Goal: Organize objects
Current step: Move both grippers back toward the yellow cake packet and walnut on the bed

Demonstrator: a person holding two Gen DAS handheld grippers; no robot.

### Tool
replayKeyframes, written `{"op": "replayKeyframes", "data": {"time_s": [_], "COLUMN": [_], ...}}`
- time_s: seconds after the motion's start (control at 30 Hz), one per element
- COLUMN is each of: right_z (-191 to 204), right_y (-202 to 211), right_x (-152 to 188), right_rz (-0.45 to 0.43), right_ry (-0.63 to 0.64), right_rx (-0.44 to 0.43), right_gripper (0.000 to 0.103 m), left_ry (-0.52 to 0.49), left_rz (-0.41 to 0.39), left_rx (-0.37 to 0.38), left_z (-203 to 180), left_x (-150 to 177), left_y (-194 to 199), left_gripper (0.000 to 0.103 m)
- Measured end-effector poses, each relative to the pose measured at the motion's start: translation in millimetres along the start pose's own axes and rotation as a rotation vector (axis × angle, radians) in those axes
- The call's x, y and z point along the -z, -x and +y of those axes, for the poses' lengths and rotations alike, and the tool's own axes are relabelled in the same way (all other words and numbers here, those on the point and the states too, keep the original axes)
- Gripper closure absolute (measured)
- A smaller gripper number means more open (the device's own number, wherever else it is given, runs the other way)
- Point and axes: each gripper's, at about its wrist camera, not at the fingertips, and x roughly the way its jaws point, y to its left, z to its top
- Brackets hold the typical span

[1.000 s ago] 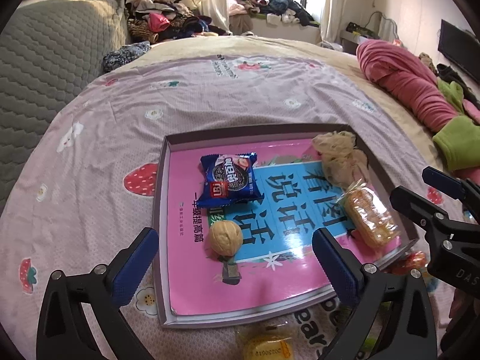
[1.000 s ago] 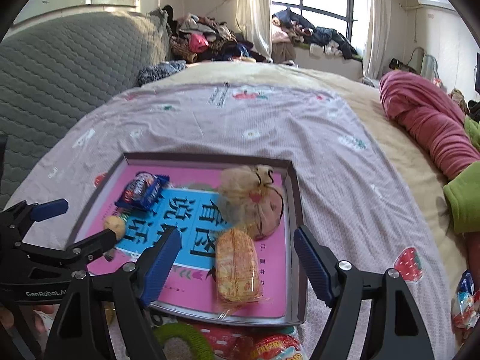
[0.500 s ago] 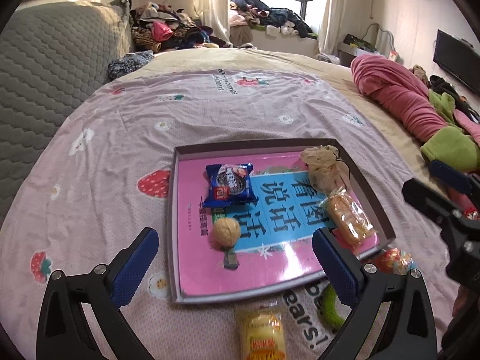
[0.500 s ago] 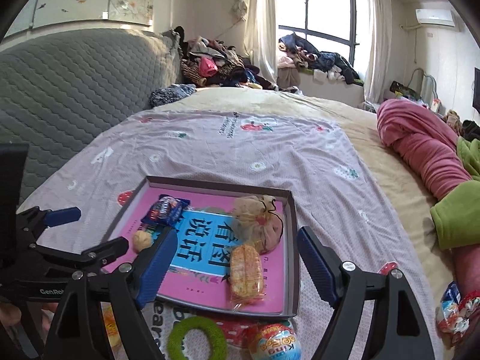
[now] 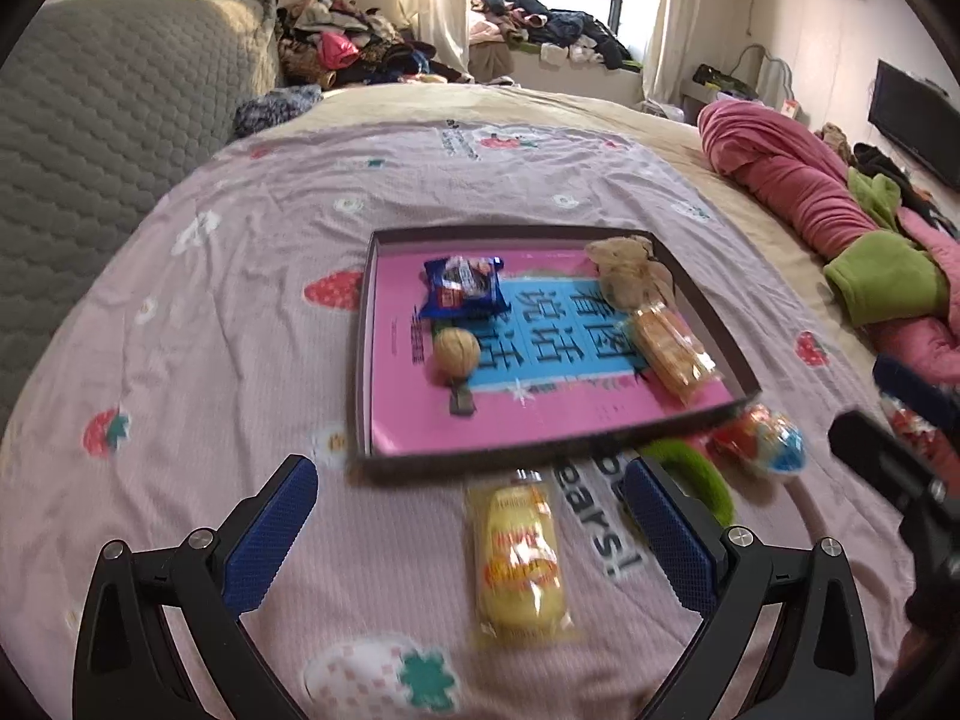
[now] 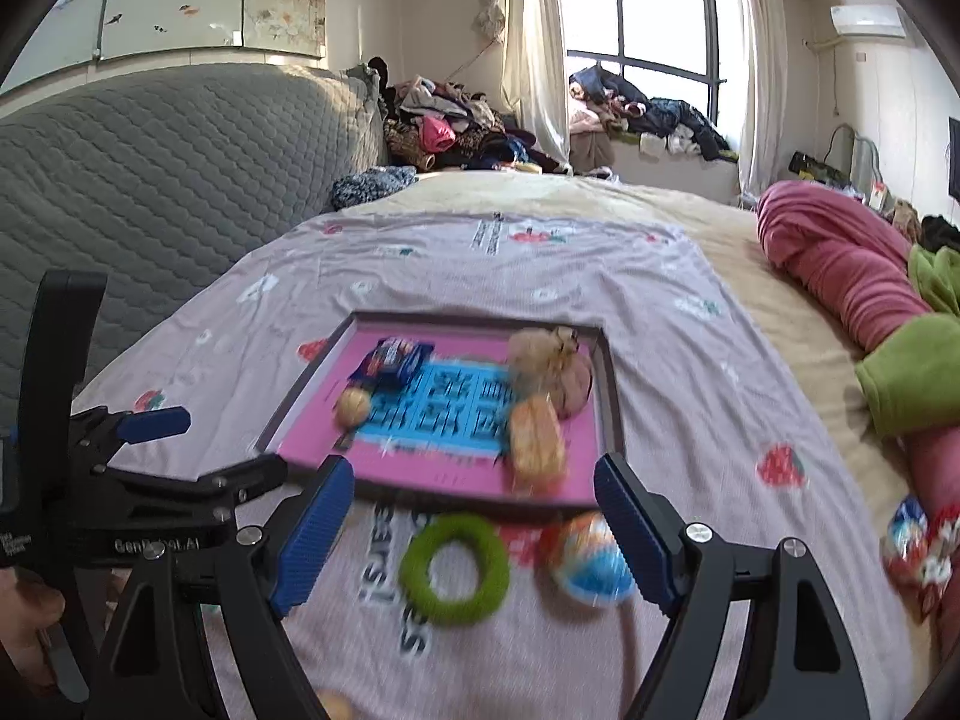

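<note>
Grippers: left gripper (image 5: 471, 531) and right gripper (image 6: 474, 531), both spread wide, holding nothing, above pink bedsheet (image 5: 240, 312). Yellow snack packet (image 5: 519, 558) between left jaws, untouched. Green ring (image 6: 453, 567) and foil egg (image 6: 591, 558) just before tray (image 6: 609, 396). Tray contents: blue packet (image 5: 462, 285), walnut (image 5: 456, 349), wrapped cake (image 5: 672, 354).

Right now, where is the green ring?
In the right wrist view the green ring lies on the bedsheet just outside the tray's near edge, left of the colourful egg-shaped toy.

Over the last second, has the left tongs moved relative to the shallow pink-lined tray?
Yes. The left tongs pulled back from the tray, now over the sheet.
</note>
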Motion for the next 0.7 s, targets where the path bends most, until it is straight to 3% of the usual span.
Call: {"op": "replayKeyframes", "data": {"time_s": [0.7], "right_z": [36], "right_y": [83], "right_x": [51], "right_rz": [0.04], "right_ry": [0.063], "right_rx": [0.006], "right_gripper": [0.02], "left_ry": [0.001], "left_rz": [0.031], "left_rx": [-0.048], "left_z": [-6], "left_x": [39], "left_y": [61], "left_gripper": [0.001]}}
